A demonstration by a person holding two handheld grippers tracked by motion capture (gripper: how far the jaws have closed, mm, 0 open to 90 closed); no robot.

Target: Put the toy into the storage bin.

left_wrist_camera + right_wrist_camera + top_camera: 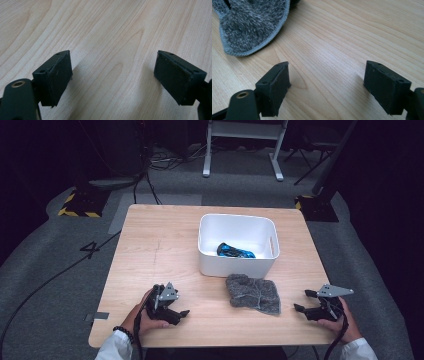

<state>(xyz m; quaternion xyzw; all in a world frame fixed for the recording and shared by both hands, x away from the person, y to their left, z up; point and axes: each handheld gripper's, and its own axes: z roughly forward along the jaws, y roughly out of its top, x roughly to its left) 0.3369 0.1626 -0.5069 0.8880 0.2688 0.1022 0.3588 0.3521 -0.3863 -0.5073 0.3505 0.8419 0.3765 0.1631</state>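
Two grippers, left gripper (181, 311) and right gripper (303, 300), are resting released beside one grey cloth (253, 293) and one white bin (237, 246).

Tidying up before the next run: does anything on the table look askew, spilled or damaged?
Nothing is spilled or broken. The grey cloth lies crumpled on the table in front of the white bin, not inside it. A blue thing lies in the bin. Both grippers rest open.

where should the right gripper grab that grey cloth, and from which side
Pinch the grey cloth at its hemmed corner nearest the right gripper, coming in low from the cloth's right. It lies crumpled and flat on the table, and that edge is free and faces the open jaws.
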